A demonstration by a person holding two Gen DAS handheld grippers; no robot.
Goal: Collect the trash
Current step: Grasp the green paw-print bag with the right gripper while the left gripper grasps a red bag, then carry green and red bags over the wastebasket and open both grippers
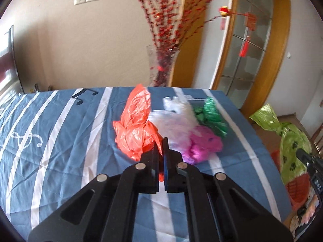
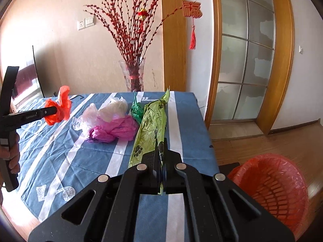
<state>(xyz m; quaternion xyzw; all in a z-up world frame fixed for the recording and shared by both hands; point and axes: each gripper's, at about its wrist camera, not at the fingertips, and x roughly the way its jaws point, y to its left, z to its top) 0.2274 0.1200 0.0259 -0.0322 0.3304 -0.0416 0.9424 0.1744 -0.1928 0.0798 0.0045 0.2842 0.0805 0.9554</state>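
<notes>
On the table's blue striped cloth [image 2: 60, 151], toward its far left edge, the left gripper [image 1: 163, 141] is clamped on a crinkled orange-red plastic bag [image 1: 133, 129]. Mid-table lie crumpled white [image 2: 115, 106], magenta [image 2: 115, 130] and dark green [image 2: 136, 111] film bags. The right gripper [image 2: 161, 141] pinches a yellow-green paw-print bag [image 2: 151, 121], its long axis toward the far edge. A red mesh basket [image 2: 276, 183] is partly cut off.

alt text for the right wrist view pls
Right tongs shut on a yellow-green paw-print bag over a blue striped tablecloth; a lined red basket stands on the floor at right. Left tongs hold an orange bag.
</notes>
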